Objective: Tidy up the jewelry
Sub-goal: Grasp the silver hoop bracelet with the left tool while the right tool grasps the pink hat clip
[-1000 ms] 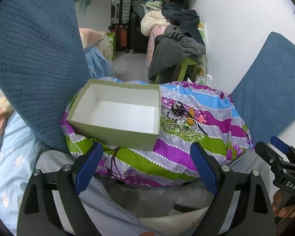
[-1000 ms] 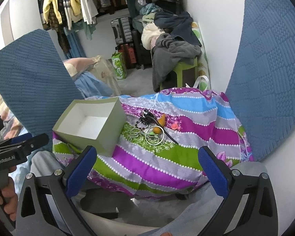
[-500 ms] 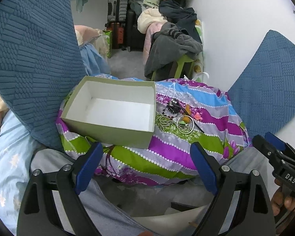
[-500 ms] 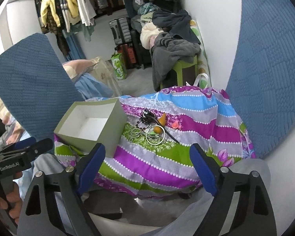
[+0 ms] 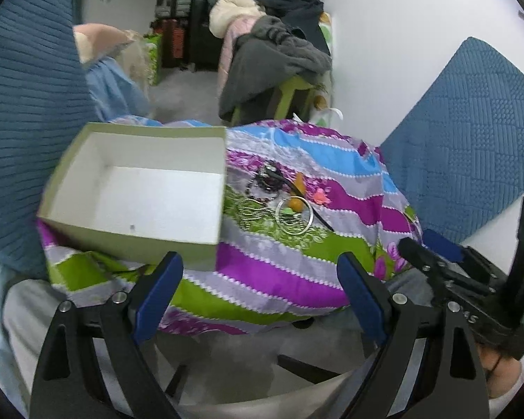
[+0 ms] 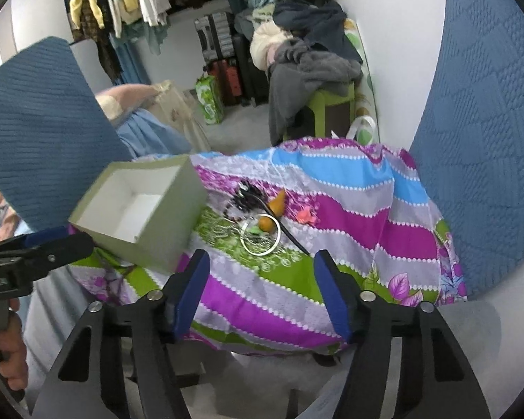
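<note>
A small heap of jewelry [image 6: 253,214] with a silver bangle [image 6: 261,234] lies on the striped floral cloth [image 6: 332,209] just beside the open olive-green cardboard box [image 6: 146,216], while the left gripper [image 5: 258,279] gapes wide and the right gripper [image 6: 262,279], its jaws just closing, holds nothing.

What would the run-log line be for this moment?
left gripper: open, empty | right gripper: jaws just closing, nothing between | jewelry pile: on striped cloth | box: empty
</note>
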